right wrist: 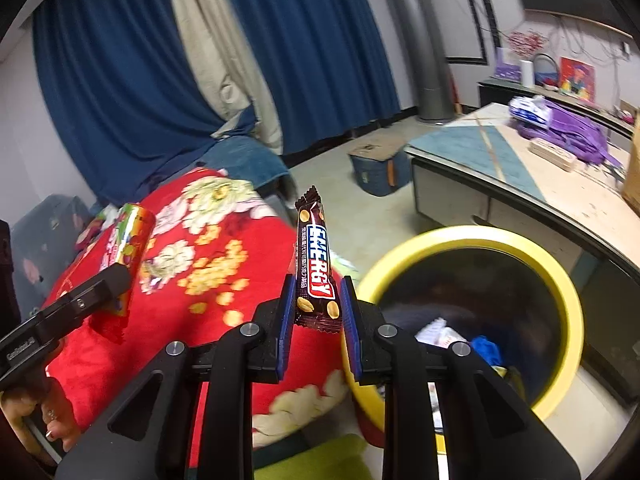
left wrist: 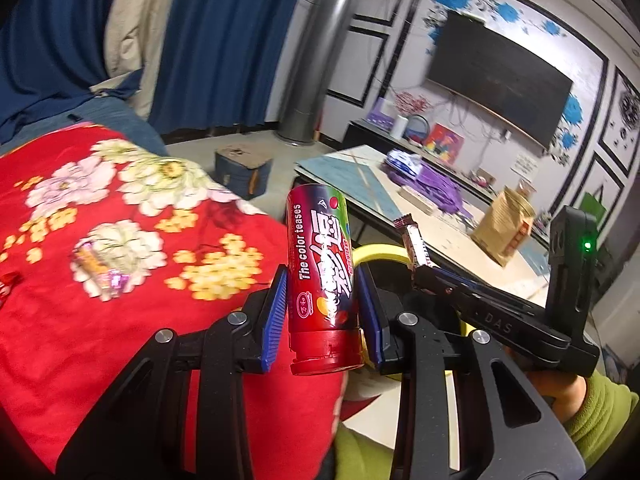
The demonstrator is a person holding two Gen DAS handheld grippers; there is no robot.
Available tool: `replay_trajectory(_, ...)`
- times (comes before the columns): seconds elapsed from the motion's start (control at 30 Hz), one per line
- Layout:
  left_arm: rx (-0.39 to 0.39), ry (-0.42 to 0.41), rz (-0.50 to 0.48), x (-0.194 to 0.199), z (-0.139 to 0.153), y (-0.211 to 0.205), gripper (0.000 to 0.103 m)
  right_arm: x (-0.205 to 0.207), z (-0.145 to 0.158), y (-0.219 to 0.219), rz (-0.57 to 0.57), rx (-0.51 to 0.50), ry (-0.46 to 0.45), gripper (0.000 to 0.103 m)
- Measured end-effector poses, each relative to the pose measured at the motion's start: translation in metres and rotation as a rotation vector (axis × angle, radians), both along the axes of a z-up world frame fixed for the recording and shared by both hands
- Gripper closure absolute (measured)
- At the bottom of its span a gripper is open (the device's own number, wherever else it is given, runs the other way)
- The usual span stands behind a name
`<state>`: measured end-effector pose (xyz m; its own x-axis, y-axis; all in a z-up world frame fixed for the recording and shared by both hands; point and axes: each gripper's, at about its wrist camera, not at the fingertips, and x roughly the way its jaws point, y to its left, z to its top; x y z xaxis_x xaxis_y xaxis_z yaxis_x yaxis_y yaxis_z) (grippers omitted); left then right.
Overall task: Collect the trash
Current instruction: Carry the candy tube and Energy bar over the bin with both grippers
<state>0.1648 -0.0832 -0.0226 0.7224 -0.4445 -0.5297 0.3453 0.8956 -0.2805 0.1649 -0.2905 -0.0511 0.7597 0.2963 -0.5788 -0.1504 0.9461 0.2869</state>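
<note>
My left gripper point(left wrist: 323, 304) is shut on a red candy tube point(left wrist: 320, 264) that reads "The color teases"; it stands upright between the blue pads, cap end toward the camera. My right gripper point(right wrist: 316, 308) is shut on a brown ENERGY bar wrapper point(right wrist: 314, 264), which sticks up between its pads. A yellow-rimmed trash bin point(right wrist: 560, 272) sits just right of the right gripper, with several bits of rubbish inside. In the left wrist view only a slice of the bin's rim point(left wrist: 380, 250) shows behind the tube, and the right gripper point(left wrist: 420, 264) holds the bar above it.
A red flowered blanket point(left wrist: 100, 220) covers the seat on the left, with a small wrapper point(left wrist: 100, 268) lying on it. A low table point(right wrist: 540, 184) with a purple bag point(right wrist: 568, 128) and a paper bag point(left wrist: 506, 224) stands to the right. A blue box point(right wrist: 378, 172) sits on the floor.
</note>
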Motion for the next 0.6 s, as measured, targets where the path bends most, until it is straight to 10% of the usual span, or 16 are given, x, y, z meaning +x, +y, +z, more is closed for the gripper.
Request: replay_trajectory(0.6, 0.05, 0.045, -0.213, 0.025, -0.023, -0.104, 0.076, -0.015, -0.039, -0.094, -0.228, 0.034, 0.099, 0.081)
